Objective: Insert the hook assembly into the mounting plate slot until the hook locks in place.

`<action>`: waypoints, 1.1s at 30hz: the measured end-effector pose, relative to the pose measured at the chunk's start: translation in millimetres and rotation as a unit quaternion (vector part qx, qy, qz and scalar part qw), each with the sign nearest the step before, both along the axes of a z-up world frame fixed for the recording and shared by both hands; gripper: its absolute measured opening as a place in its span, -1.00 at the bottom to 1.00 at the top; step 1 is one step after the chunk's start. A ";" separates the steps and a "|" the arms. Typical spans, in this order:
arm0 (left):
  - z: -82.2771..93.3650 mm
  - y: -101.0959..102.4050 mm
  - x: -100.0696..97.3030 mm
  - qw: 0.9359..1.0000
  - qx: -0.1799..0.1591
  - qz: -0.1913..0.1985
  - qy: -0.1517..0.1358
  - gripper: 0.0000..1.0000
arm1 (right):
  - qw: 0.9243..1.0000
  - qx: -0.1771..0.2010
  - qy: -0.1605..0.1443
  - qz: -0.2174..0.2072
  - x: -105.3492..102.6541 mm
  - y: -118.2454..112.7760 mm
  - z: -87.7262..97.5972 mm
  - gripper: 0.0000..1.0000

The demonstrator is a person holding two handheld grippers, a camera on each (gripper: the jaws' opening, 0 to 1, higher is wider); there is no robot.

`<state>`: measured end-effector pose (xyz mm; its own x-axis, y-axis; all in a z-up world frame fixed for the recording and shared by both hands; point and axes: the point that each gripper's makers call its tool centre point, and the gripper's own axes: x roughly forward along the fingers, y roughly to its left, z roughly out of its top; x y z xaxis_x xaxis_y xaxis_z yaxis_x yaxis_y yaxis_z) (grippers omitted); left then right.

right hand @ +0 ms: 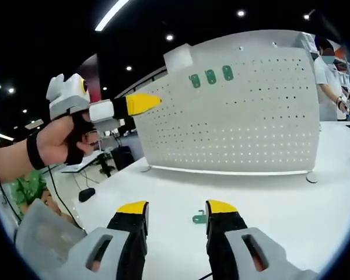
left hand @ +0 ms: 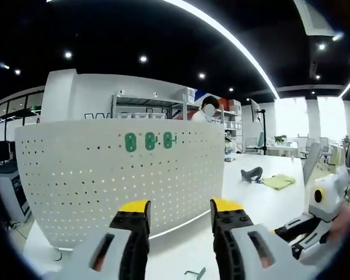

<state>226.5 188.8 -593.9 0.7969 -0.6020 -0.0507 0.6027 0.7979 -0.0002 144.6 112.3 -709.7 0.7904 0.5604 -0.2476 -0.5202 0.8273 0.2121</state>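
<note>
Tabletop, white and smooth [right hand: 268, 216], carries upright white perforated metal pegboard [left hand: 122, 181] w/ three green plastic hooks [left hand: 150, 141] up top. Small green hook piece [right hand: 199, 219] lies before right gripper [right hand: 177, 211]; left gripper [left hand: 179, 209]: both jaws apart, empty.

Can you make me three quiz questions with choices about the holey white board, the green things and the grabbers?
1. Where does the small green hook lie?
A. on the white table
B. on a shelf
C. in a box

2. How many green pieces sit on the white pegboard?
A. one
B. three
C. six

3. How are the right gripper's jaws?
A. shut on the hook
B. shut on a cloth
C. open

Answers: 1 A, it rests on the table in front of the board. 2 B, three sit in a row near the top. 3 C, a gap shows between the yellow tips, holding nothing.
</note>
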 end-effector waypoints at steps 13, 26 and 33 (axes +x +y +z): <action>-21.3 18.8 -30.7 0.999 -0.012 -0.038 0.020 0.08 | 0.999 -0.031 0.017 -0.007 8.8 7.8 -14.3 -0.08; -43.3 29.4 -54.0 0.998 -0.017 -0.059 0.033 0.21 | 0.998 -0.052 0.035 -0.024 22.8 1.0 -33.3 -0.03; -51.6 31.9 -57.2 0.997 -0.021 -0.065 0.041 0.36 | 0.997 -0.054 0.043 -0.028 29.5 2.8 -43.6 0.01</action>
